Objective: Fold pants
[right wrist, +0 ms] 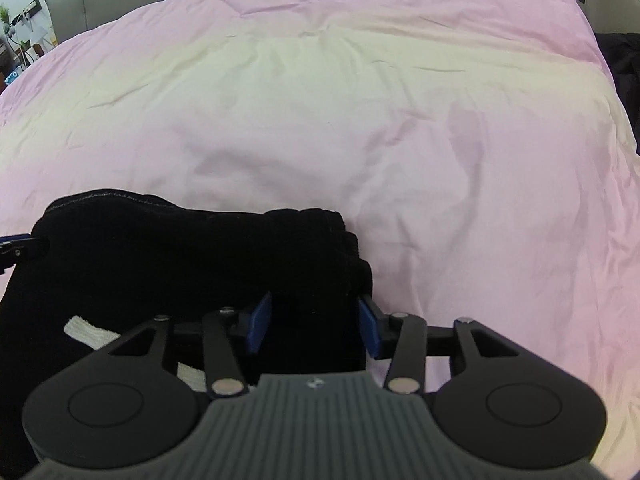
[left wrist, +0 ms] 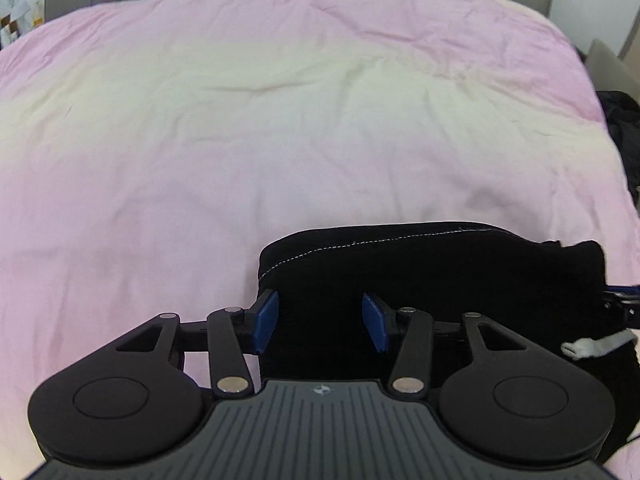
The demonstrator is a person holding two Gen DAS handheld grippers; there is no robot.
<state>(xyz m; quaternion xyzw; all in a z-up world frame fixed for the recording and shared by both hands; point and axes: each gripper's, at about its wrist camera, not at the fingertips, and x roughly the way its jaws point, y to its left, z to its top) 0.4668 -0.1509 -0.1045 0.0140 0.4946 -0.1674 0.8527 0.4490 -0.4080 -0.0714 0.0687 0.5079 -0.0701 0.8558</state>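
Clearly soft and limp, the black pants (left wrist: 420,280) lie bunched at 6 o'clock on the pink bedspread (left wrist: 240,140). Left gripper (left wrist: 320,322) and right gripper (right wrist: 314,328) both gape open over them; pinch the thick folded edge.

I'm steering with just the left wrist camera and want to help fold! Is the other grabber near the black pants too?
Observer: Yes. The right gripper is open over the right end of the black pants.
Operator: What's that end like?
Observer: Bunched into thick rounded folds, resting on the pink bedcover.
Operator: Can it see my grabber?
Observer: Only the tip of the left gripper, at the far left edge of the pants.
Operator: Anything else?
Observer: A plant beside the headboard.
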